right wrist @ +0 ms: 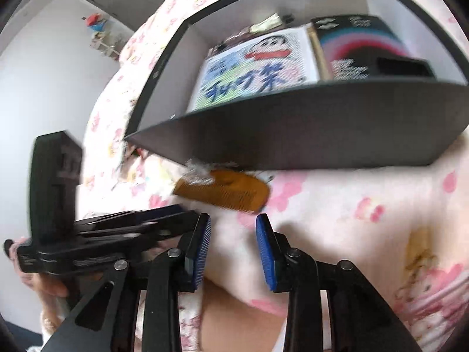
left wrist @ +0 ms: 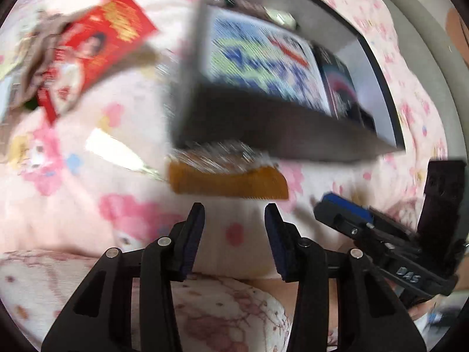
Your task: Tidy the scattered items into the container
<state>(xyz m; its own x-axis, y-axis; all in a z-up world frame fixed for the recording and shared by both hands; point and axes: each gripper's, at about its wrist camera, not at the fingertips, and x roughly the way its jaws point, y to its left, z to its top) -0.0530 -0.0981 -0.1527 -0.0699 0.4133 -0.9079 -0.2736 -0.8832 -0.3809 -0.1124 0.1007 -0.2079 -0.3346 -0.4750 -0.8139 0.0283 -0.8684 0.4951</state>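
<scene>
An orange comb [left wrist: 228,183] lies on the pink bedsheet against the near wall of a black box [left wrist: 278,129], with crinkled clear film [left wrist: 222,152] on its far edge. My left gripper [left wrist: 234,214] hangs just short of the comb, open, with nothing between its fingers. In the right wrist view the comb [right wrist: 225,190] sits just ahead of my right gripper [right wrist: 234,220], which is also open and holds nothing. The box [right wrist: 293,135] holds a cartoon picture card [right wrist: 258,70] and a black packet [right wrist: 360,50]. Both grippers stand side by side.
A red packet [left wrist: 96,47] and a brown cloth [left wrist: 38,58] lie at the far left of the sheet, with a white oblong item [left wrist: 114,149] nearer. The right gripper's body [left wrist: 381,234] crowds the left gripper's right side. A white wall [right wrist: 44,88] stands beyond the bed.
</scene>
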